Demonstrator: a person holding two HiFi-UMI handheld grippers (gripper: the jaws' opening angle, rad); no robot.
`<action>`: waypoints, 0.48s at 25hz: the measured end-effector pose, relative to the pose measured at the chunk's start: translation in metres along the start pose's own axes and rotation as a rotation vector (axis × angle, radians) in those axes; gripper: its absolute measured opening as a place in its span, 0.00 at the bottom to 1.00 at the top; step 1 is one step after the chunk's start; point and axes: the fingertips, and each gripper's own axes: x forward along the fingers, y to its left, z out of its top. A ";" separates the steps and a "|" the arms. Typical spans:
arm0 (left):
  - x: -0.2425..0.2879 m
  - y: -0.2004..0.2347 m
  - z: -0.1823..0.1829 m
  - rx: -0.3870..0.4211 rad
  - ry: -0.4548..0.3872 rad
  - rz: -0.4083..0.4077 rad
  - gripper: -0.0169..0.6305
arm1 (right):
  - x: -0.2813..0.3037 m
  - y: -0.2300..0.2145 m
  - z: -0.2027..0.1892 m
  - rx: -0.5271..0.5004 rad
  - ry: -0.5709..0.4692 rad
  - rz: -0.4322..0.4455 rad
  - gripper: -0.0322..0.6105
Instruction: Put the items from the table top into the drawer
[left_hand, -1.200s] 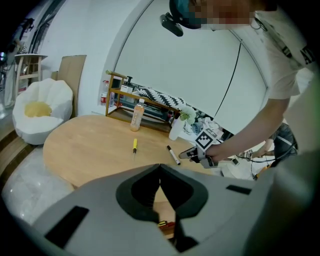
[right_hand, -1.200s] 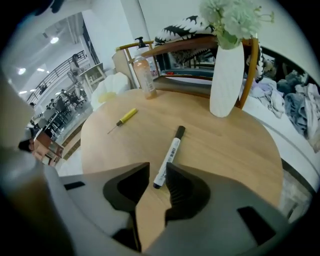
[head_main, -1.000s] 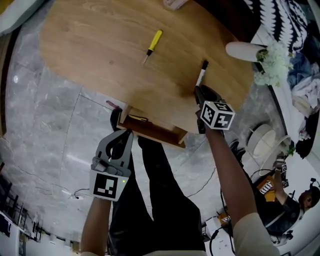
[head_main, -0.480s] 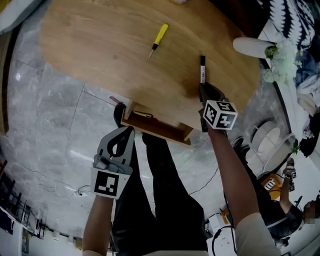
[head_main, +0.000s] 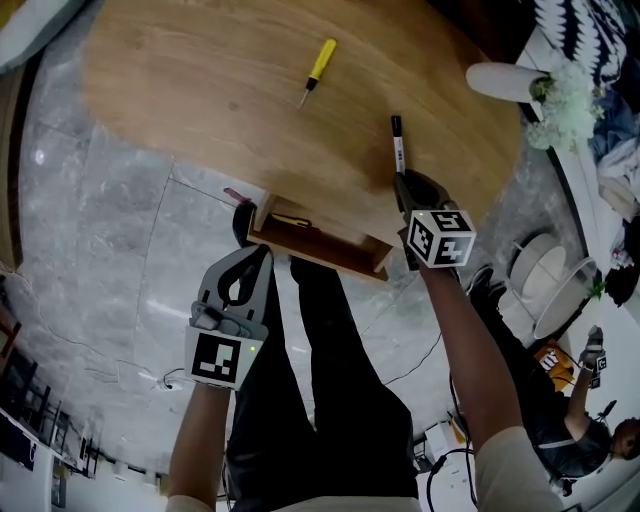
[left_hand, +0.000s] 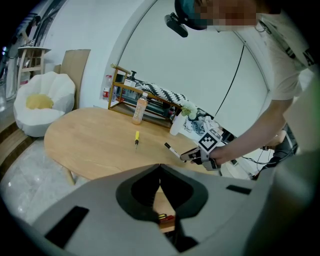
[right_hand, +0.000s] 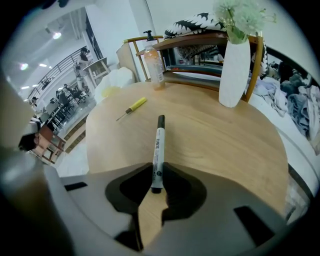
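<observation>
White marker with black cap (right_hand: 158, 150) being pinched by right gripper (right_hand: 157, 174), long axis pointing away from its fingers; open wooden drawer (head_main: 320, 248) lying to gripper's left; left gripper (head_main: 243, 228) hovering beside drawer, jaws pressed together, empty.

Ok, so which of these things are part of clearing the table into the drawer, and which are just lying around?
Part of the job:
marker, gripped by the right gripper
yellow screwdriver on the table
open drawer
left gripper, shut and empty

Probably just lying about:
white vase with flowers
pump bottle
wooden rack
white beanbag chair
</observation>
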 end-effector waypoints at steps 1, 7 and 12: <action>-0.001 0.000 -0.001 0.003 0.002 -0.001 0.06 | -0.002 0.004 -0.002 -0.008 0.002 0.007 0.18; -0.005 0.003 -0.009 0.022 0.012 -0.005 0.06 | -0.011 0.027 -0.017 -0.052 0.015 0.055 0.18; -0.008 0.004 -0.016 0.039 0.011 -0.011 0.06 | -0.016 0.051 -0.039 -0.099 0.045 0.099 0.18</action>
